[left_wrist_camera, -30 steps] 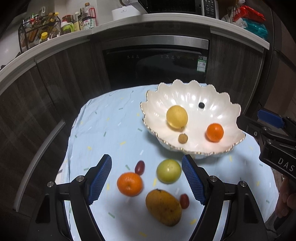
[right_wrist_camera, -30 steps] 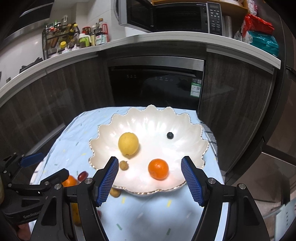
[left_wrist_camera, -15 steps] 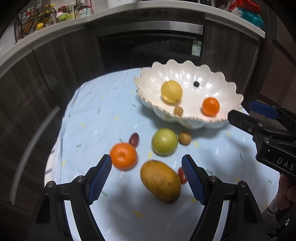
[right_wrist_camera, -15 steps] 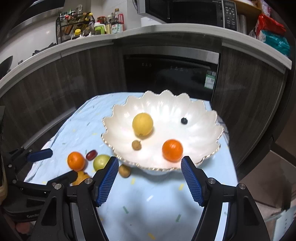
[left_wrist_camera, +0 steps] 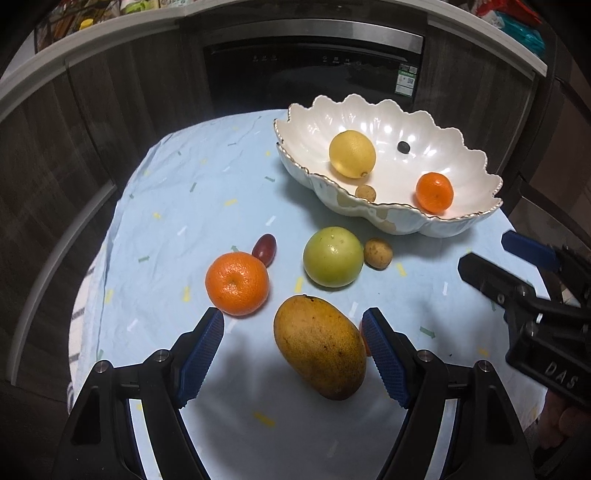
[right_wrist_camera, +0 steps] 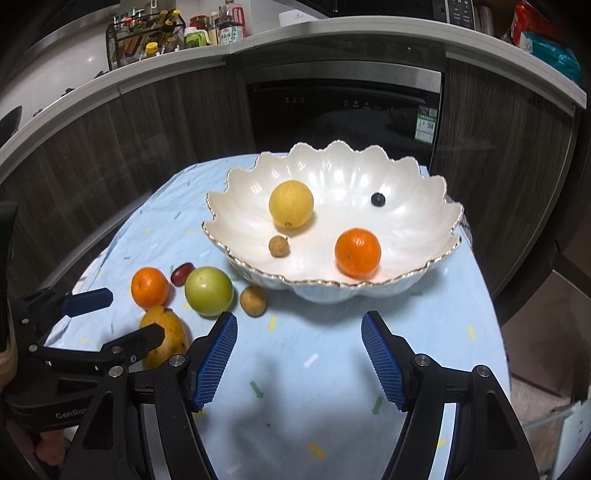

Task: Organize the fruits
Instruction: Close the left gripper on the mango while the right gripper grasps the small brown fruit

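Observation:
A white scalloped bowl (left_wrist_camera: 461, 225) (right_wrist_camera: 369, 291) holds a lemon (left_wrist_camera: 352, 154), an orange (left_wrist_camera: 434, 192), a small brown fruit (left_wrist_camera: 365, 193) and a blueberry (left_wrist_camera: 403, 147). On the blue cloth lie a mango (left_wrist_camera: 320, 356), an orange (left_wrist_camera: 236, 283), a green apple (left_wrist_camera: 333, 257), a red grape (left_wrist_camera: 264, 250) and a brown longan (left_wrist_camera: 378, 253). My left gripper (left_wrist_camera: 293, 354) is open, low over the cloth, with the mango between its fingers. My right gripper (right_wrist_camera: 299, 360) is open and empty in front of the bowl.
The small round table (right_wrist_camera: 332, 369) has a blue cloth and ends close on all sides. Dark cabinets and an oven (right_wrist_camera: 343, 110) stand behind it. A counter with bottles (right_wrist_camera: 207, 33) runs above. A small red fruit (left_wrist_camera: 365, 343) peeks out behind the mango.
Both grippers have drawn back and lowered toward the table. The mango now sits between the left gripper's fingers. No fruit has moved.

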Available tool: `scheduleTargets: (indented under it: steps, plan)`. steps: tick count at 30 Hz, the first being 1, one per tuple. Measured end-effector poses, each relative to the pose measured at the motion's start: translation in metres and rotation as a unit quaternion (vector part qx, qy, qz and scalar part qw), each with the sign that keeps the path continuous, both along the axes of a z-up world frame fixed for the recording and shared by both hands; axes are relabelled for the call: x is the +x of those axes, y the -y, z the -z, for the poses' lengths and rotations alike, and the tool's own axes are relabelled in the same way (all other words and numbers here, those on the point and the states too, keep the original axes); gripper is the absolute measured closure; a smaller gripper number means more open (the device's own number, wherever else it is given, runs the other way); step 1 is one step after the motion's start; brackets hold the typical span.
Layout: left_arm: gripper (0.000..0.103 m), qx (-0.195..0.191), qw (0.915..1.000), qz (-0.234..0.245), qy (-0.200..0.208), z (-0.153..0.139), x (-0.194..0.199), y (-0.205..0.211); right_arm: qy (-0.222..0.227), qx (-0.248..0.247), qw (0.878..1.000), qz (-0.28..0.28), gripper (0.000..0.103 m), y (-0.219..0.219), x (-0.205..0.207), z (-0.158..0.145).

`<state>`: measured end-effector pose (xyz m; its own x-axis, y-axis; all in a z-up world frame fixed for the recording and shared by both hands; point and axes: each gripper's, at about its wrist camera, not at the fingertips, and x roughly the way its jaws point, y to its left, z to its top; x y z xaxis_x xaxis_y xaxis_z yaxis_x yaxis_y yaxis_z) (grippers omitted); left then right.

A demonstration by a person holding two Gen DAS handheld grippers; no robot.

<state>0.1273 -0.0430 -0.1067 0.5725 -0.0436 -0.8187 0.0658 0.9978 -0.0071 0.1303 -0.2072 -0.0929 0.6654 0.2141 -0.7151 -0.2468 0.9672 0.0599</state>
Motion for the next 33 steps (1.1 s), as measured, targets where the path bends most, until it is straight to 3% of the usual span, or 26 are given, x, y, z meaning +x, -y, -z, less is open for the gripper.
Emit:
scheduleTargets:
  steps: [12,20,24,33]
  plan:
    - [0.030,-0.016,0.9992,-0.032,-0.020,0.012,0.014,0.003,-0.010,0.011,0.999,-0.033,0.032,-0.003,0.016,0.016]
    - [0.039,-0.024,0.9975,-0.054,-0.038,0.020,0.018,0.003,-0.020,0.018,0.998,-0.059,0.035,-0.006,0.031,0.029]
    - [0.039,-0.038,0.9966,-0.058,-0.044,0.023,0.018,0.003,-0.034,0.020,0.996,-0.074,0.047,-0.009,0.034,0.038]
    - [0.044,-0.068,0.9940,-0.066,-0.055,0.030,0.020,0.000,-0.046,0.040,0.993,-0.100,0.057,-0.015,0.043,0.051]
